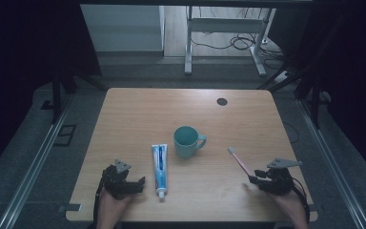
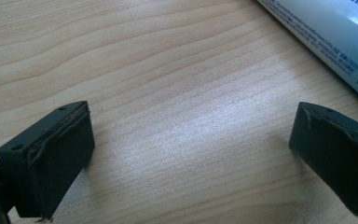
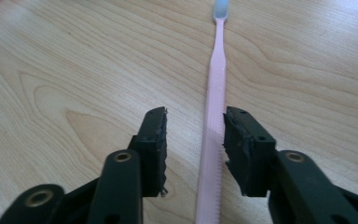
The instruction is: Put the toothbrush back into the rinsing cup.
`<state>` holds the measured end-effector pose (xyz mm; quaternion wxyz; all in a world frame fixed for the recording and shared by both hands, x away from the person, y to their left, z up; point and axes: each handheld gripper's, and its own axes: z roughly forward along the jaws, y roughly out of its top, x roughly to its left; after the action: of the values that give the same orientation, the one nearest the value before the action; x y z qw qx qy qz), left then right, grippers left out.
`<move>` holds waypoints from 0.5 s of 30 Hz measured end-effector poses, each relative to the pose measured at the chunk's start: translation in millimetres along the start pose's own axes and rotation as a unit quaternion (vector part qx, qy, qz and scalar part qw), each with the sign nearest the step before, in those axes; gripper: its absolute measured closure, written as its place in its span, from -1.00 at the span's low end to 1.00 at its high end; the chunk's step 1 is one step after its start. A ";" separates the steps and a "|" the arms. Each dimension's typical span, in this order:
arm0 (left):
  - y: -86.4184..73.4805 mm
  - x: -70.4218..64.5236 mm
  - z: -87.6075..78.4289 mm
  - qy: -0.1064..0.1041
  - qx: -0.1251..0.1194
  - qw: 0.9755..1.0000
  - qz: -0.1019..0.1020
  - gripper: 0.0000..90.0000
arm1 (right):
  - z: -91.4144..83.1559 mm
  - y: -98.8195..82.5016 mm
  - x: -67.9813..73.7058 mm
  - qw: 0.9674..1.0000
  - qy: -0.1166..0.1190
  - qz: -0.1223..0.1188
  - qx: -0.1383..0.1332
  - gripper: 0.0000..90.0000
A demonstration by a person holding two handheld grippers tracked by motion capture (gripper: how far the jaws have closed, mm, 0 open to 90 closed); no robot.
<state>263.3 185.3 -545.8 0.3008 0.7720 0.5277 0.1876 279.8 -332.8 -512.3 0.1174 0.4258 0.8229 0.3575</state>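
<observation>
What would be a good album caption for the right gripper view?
Open black tongs straddle the handle of a pink toothbrush lying on the wooden table.

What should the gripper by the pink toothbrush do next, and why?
Probably close the right hand-held gripper on the pink toothbrush. Its jaws stand apart with the handle lying between them on the table, and the pads do not seem to press it yet. A gentle squeeze would likely grip it, ready to lift toward the green mug.

Prob. a lab: wooden table [image 1: 124,109] betw. floor rails [image 1: 33,162], loose cables [image 1: 233,43] behind.
</observation>
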 end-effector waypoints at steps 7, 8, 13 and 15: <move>0.0 0.0 0.0 0.000 0.000 1.000 -0.001 -1.00 | 2.1 13.8 -4.6 0.999 -0.011 -0.005 0.041 0.10; 0.0 -0.1 0.0 0.000 0.000 1.000 -0.001 -1.00 | 2.8 15.9 -5.5 0.999 -0.011 -0.005 0.048 0.08; 0.0 -0.1 0.0 0.000 0.000 1.000 -0.001 -1.00 | 7.4 26.1 -7.7 0.997 -0.010 -0.001 0.078 0.03; 0.1 -0.1 0.0 0.000 0.000 1.000 -0.001 -1.00 | 10.5 30.4 -7.8 0.996 -0.011 -0.001 0.091 0.02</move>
<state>263.3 185.2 -545.8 0.3011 0.7715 0.5283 0.1871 308.6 -322.1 -499.8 0.0876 0.4379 0.8512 0.2758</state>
